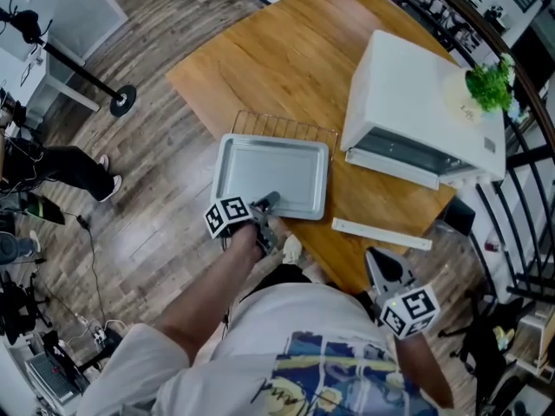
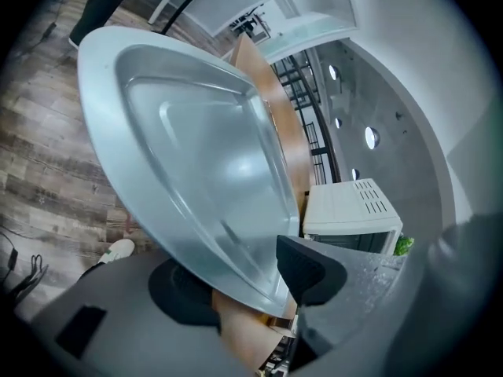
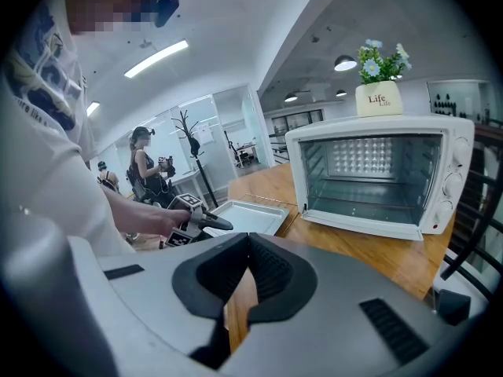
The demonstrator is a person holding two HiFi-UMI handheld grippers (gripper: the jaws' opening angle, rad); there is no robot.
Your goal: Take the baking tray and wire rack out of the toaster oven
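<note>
The left tool (image 1: 264, 204) has its jaws spread, with the near rim of the baking tray (image 1: 273, 176) between them but not pinched. The tray lies flat on the wire rack (image 1: 286, 128), whose far edge shows beyond it, on the desk (image 1: 286, 50) near its corner. The toaster oven (image 1: 416, 102) stands just beside them with its door open. The right tool (image 1: 379, 263), jaws pressed together on nothing, hangs off the desk's near edge.

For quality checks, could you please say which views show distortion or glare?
Head view: sharp, evenly lit, edges bowed. Left gripper view: heavy fisheye stretches the baking tray into an oval. Right gripper view: dark corners, bright ceiling lamps, toaster oven crisp.
</note>
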